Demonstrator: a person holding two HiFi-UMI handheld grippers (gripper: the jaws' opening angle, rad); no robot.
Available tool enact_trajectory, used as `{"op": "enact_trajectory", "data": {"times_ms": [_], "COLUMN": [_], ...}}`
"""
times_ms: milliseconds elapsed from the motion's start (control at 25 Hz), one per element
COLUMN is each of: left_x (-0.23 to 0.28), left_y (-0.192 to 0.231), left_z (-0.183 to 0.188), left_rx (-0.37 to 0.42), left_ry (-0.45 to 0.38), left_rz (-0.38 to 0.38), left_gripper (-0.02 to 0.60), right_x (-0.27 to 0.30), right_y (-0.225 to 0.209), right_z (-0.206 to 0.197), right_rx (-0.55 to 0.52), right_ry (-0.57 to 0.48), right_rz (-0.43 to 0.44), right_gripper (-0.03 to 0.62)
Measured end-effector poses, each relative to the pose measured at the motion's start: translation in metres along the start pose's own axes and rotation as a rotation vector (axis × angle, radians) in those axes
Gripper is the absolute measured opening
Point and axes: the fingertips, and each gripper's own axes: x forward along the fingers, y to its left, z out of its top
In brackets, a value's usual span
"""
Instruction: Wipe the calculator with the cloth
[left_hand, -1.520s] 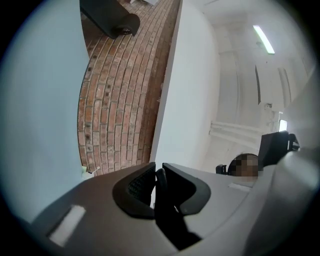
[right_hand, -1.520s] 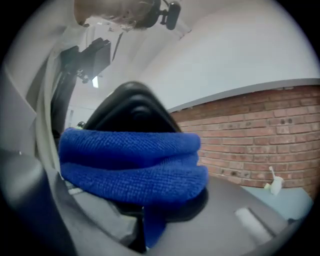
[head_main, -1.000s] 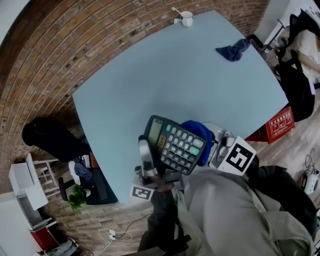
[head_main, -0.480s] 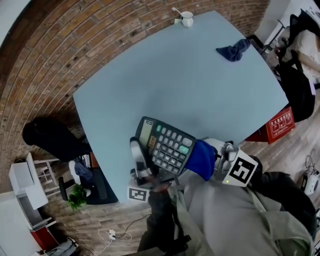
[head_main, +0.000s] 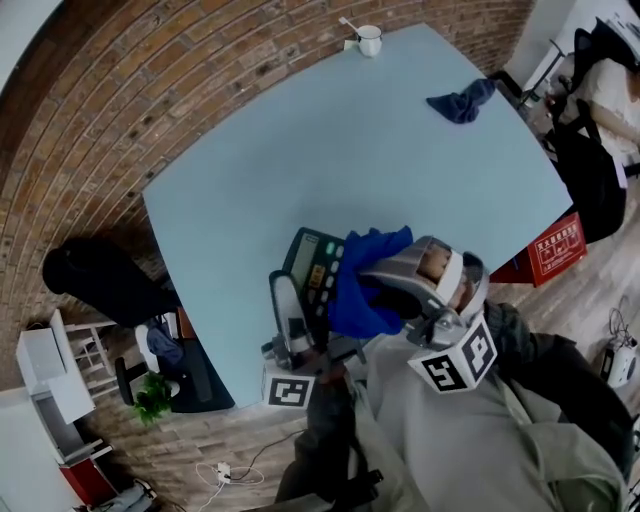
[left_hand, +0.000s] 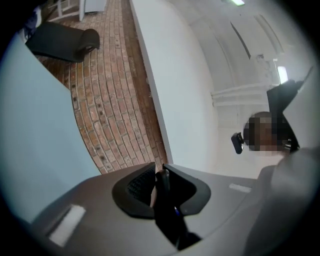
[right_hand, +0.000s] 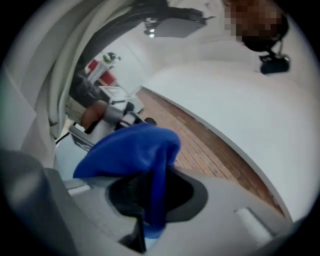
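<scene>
A dark calculator (head_main: 308, 262) with grey and green keys is held up over the near edge of the pale blue table (head_main: 330, 150). My left gripper (head_main: 305, 335) is shut on its lower edge; in the left gripper view the thin dark edge (left_hand: 167, 210) sits clamped between the jaws (left_hand: 161, 182). A bright blue cloth (head_main: 360, 275) covers most of the keypad. My right gripper (head_main: 385, 285) is shut on that cloth and lies rolled over on the calculator's right side. In the right gripper view the cloth (right_hand: 135, 150) bulges out above the jaws (right_hand: 150, 195).
A second, darker blue cloth (head_main: 460, 102) lies at the table's far right. A white mug (head_main: 369, 40) stands at the far edge. A red box (head_main: 560, 250) and a dark bag (head_main: 590, 180) are on the right; a black object (head_main: 95, 275) and a plant (head_main: 153, 395) on the left.
The right gripper has rolled over and swung the blue cloth from the calculator's right side onto its keypad. The calculator has shifted slightly left in the left gripper.
</scene>
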Motion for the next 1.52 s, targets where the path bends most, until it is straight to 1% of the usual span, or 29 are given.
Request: {"op": "enact_trajectory", "data": {"times_ms": [40, 120, 200, 280, 400, 480, 560, 680, 760, 840, 960, 1040, 1120, 1200, 1320, 1360, 1400, 1440, 1520], "left_x": [-0.001, -0.005, -0.006, -0.006, -0.005, -0.004, -0.003, -0.001, 0.000, -0.001, 0.000, 0.001, 0.001, 0.001, 0.001, 0.001, 0.001, 0.001, 0.002], "left_y": [0.002, 0.005, 0.005, 0.005, 0.000, -0.001, -0.001, -0.001, 0.000, -0.001, -0.005, -0.005, -0.005, -0.004, -0.002, -0.002, -0.002, -0.003, -0.005], "left_z": [0.000, 0.000, 0.002, 0.003, 0.002, 0.001, 0.000, -0.006, -0.010, -0.011, -0.016, -0.019, -0.022, -0.022, -0.020, -0.019, -0.020, -0.020, -0.024], "left_rx": [0.041, 0.097, 0.106, 0.110, 0.155, 0.172, 0.178, 0.188, 0.182, 0.180, 0.195, 0.196, 0.195, 0.192, 0.209, 0.218, 0.225, 0.229, 0.239], "left_ry": [0.015, 0.038, 0.037, 0.033, 0.058, 0.064, 0.067, 0.091, 0.104, 0.115, 0.139, 0.144, 0.148, 0.144, 0.145, 0.149, 0.154, 0.161, 0.180], "left_rz": [0.016, 0.036, 0.036, 0.040, 0.033, 0.031, 0.032, 0.031, 0.028, 0.022, 0.008, 0.007, 0.008, 0.012, 0.013, 0.011, 0.008, 0.005, -0.005], "left_gripper": [0.029, 0.029, 0.029, 0.032, 0.037, 0.037, 0.037, 0.037, 0.036, 0.037, 0.037, 0.041, 0.041, 0.040, 0.040, 0.040, 0.040, 0.040, 0.040], "right_x": [0.001, 0.000, -0.001, 0.003, 0.017, 0.023, 0.024, 0.015, 0.013, 0.018, 0.034, 0.043, 0.047, 0.043, 0.030, 0.026, 0.024, 0.025, 0.034], "right_y": [0.016, 0.045, 0.058, 0.047, 0.013, -0.001, 0.002, 0.033, 0.046, 0.039, 0.007, -0.011, -0.018, -0.011, 0.020, 0.030, 0.035, 0.035, 0.017], "right_z": [0.014, 0.042, 0.052, 0.037, -0.011, -0.029, -0.020, 0.023, 0.037, 0.027, -0.009, -0.028, -0.034, -0.022, 0.015, 0.024, 0.027, 0.025, 0.009], "right_rx": [-0.050, -0.092, -0.111, -0.097, -0.045, -0.009, -0.003, -0.039, -0.061, -0.031, 0.036, 0.052, 0.048, 0.033, 0.009, -0.013, -0.032, -0.037, -0.006], "right_ry": [-0.026, -0.102, -0.136, -0.099, 0.046, 0.102, 0.082, -0.048, -0.094, -0.082, 0.001, 0.056, 0.082, 0.052, -0.064, -0.086, -0.094, -0.091, -0.056], "right_rz": [0.049, 0.142, 0.182, 0.163, 0.069, 0.040, 0.063, 0.157, 0.189, 0.174, 0.081, 0.027, 0.000, 0.026, 0.155, 0.188, 0.202, 0.196, 0.133], "right_gripper": [0.055, 0.055, 0.055, 0.055, 0.055, 0.055, 0.055, 0.055, 0.055, 0.055, 0.055, 0.055, 0.055, 0.055, 0.055, 0.055, 0.055, 0.055, 0.055]}}
